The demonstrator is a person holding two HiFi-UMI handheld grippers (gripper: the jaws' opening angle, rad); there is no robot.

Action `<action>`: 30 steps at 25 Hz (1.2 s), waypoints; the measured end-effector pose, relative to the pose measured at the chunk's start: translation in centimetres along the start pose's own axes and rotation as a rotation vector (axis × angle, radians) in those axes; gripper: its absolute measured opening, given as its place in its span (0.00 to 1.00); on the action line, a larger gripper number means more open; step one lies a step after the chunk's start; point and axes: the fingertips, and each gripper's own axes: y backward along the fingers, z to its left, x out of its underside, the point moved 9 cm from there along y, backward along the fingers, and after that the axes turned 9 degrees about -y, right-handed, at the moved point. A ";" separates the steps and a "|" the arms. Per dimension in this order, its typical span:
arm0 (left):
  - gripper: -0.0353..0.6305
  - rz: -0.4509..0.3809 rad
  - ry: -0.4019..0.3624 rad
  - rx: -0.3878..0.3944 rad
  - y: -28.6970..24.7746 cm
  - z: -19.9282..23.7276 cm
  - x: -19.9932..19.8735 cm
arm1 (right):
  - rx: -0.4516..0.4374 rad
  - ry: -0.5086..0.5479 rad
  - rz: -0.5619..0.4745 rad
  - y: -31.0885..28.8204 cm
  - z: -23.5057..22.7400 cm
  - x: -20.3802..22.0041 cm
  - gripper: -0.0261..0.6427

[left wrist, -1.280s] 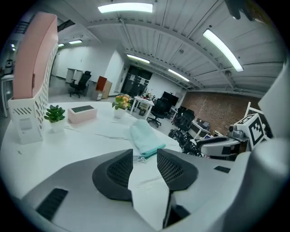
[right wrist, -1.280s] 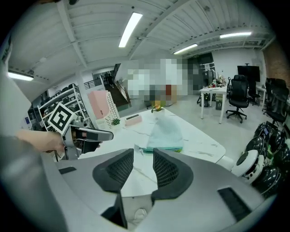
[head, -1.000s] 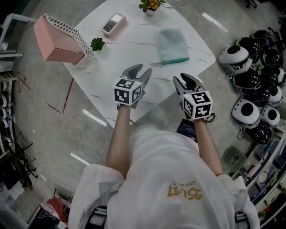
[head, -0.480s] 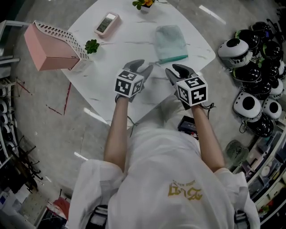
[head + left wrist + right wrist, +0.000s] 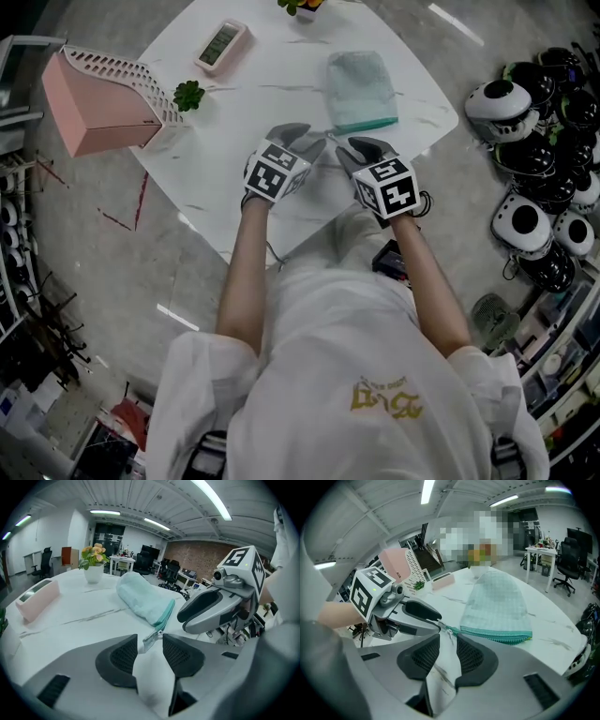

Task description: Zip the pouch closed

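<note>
A pale green pouch (image 5: 360,82) lies on the white table (image 5: 244,141), its teal zipper edge (image 5: 367,123) towards me. The zipper's loose end (image 5: 151,638) sticks out to the left. My left gripper (image 5: 307,144) is open just short of that end, which shows in the gap at its tips (image 5: 150,641) without being pinched. My right gripper (image 5: 359,150) hovers beside it, close to the zipper's left end (image 5: 448,631). Its jaws (image 5: 447,643) are closing with nothing between the pads. The pouch (image 5: 497,604) lies just beyond them.
A pink box with a perforated white side (image 5: 98,98) stands off the table's left edge. A small green plant (image 5: 187,94), a pink device (image 5: 220,42) and a flower pot (image 5: 302,6) sit at the back. Black and white helmets (image 5: 530,141) crowd the floor at right.
Both grippers have moved forward and down over the table towards the pouch's zipper edge, and they now sit closer together.
</note>
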 end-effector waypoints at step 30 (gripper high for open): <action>0.12 0.018 -0.141 -0.003 -2.4 -1.0 -0.2 | 0.086 0.223 0.023 -3.6 -0.3 0.5 0.07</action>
